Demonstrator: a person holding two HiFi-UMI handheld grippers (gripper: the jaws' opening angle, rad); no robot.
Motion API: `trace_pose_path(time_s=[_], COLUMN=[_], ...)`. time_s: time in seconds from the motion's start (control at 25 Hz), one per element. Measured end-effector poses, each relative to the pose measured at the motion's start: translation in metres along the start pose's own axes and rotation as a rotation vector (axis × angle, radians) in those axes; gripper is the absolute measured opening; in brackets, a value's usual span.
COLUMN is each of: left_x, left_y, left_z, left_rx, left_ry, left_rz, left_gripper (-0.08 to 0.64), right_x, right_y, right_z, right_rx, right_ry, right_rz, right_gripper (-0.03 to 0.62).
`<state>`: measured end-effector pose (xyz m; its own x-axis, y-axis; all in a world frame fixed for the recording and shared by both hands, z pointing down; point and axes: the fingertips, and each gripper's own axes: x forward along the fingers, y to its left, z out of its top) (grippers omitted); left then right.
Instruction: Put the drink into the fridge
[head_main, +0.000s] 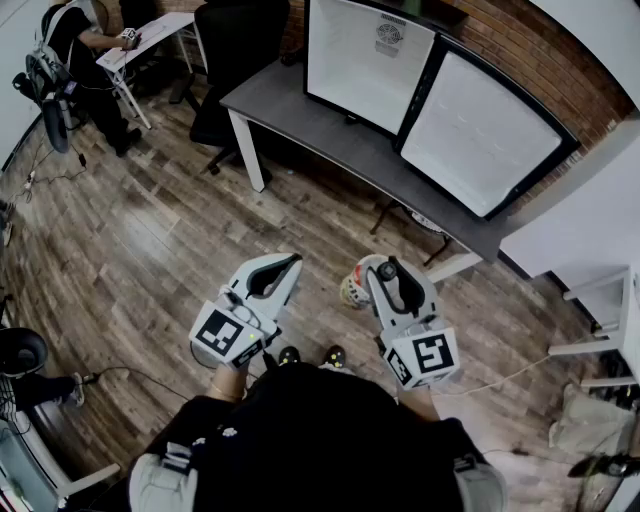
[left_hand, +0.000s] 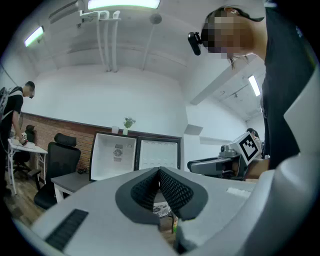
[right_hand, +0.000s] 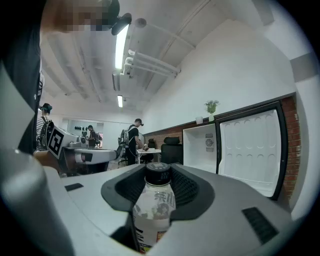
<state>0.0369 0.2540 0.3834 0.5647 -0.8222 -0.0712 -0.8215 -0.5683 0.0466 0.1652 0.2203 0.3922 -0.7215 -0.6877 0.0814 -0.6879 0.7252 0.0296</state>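
The drink, a white bottle (right_hand: 154, 207) with a black cap, stands upright between the jaws of my right gripper (right_hand: 159, 172), which is shut on it. In the head view the right gripper (head_main: 388, 270) is held at waist height, with the cap showing between the jaws. My left gripper (head_main: 288, 264) hangs beside it on the left, shut and empty, and its pads (left_hand: 167, 187) meet at the tips. The small fridge (head_main: 366, 60) stands on the grey table (head_main: 300, 115) ahead, its door (head_main: 482, 132) swung open to the right and its white inside bare.
A black office chair (head_main: 232, 60) stands at the table's left end. A small round patterned stool (head_main: 350, 290) sits on the wooden floor just below my right gripper. A person (head_main: 75, 40) works at a white table far left. White furniture (head_main: 600, 300) stands at the right.
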Motion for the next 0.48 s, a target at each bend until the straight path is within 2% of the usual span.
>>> trace_pose_path(time_s=[0.24, 0.48], left_x=[0.0, 0.001], left_y=[-0.003, -0.006], left_z=[-0.006, -0.006], left_rx=[-0.022, -0.023], left_ry=[0.04, 0.043], left_rz=[0.016, 0.036], left_gripper=[0.003, 0.003], right_x=[-0.002, -0.006], right_y=[-0.003, -0.012], right_z=[0.001, -0.001], right_rx=[-0.002, 0.025], right_ry=[-0.01, -0.034], right_rz=[0.005, -0.002], right_gripper=[0.152, 0.152])
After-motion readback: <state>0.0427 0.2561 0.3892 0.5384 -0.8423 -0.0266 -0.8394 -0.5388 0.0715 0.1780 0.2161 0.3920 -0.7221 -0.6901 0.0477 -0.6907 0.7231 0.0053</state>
